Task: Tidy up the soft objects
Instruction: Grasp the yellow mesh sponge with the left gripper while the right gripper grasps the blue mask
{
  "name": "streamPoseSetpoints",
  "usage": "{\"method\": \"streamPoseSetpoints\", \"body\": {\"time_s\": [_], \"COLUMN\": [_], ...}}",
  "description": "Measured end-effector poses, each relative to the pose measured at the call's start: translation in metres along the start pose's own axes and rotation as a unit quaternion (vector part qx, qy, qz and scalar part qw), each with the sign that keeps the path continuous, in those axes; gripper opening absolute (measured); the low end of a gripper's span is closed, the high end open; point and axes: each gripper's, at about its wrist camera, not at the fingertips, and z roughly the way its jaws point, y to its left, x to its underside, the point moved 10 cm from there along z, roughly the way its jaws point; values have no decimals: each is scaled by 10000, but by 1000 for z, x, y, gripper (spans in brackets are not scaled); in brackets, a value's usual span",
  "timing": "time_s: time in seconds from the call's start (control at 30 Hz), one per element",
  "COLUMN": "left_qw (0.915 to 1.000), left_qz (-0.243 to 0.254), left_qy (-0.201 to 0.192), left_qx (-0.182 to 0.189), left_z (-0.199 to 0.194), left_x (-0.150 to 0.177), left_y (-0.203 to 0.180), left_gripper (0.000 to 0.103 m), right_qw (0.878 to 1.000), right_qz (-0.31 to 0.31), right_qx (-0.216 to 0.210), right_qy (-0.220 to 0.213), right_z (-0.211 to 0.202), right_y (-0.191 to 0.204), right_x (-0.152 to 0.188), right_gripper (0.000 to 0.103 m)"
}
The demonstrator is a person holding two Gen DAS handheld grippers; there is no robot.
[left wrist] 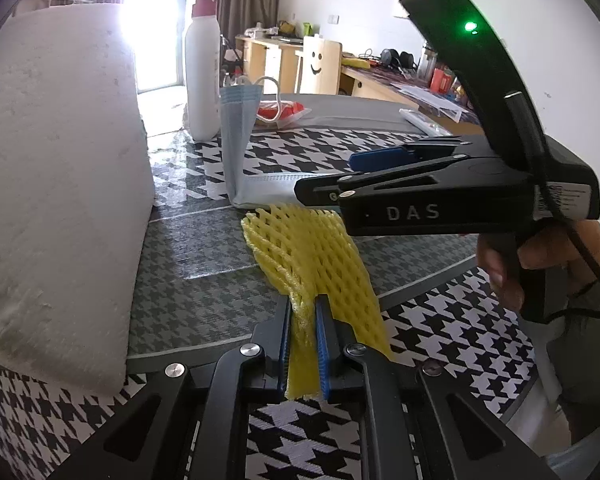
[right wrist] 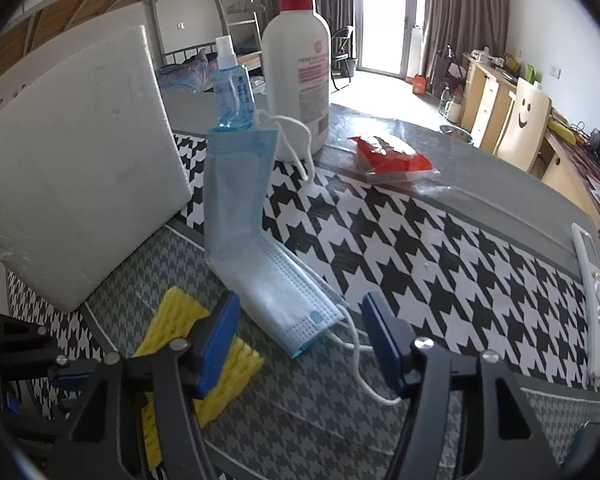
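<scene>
Left gripper [left wrist: 303, 344] is clamped on the near end of the yellow foam net [left wrist: 312, 256], which lies on the table ahead of it. Right gripper [right wrist: 300, 340] stands wide, holding nothing, with the blue face mask [right wrist: 256, 240] just ahead between its fingers.

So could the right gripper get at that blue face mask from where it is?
Probably yes. The right gripper is open, and the face mask lies just ahead between its fingers with nothing between. The yellow foam net sits off to one side.
</scene>
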Motion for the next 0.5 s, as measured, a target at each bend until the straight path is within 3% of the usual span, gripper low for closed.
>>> {"method": "streamPoseSetpoints", "body": {"time_s": [0.2, 0.4, 0.5], "left_qw": [10000, 10000, 10000], "left_qz": [5, -23, -45], "left_qy": [-56, -61, -72], "left_qx": [11, -15, -34], "left_z": [-7, -12, -13], "left_x": [1, 4, 5], "left_y": [2, 6, 7], "left_gripper": [12, 12, 12], "right_qw": [9999, 9999, 9998], "right_qz": [21, -43, -57], "right_qx": [-21, 34, -2], "right_qy": [102, 147, 205], "right_z": [8, 13, 16], "right_y": [0, 3, 7], "right_x": [-1, -3, -1], "right_gripper": [58, 57, 48]}}
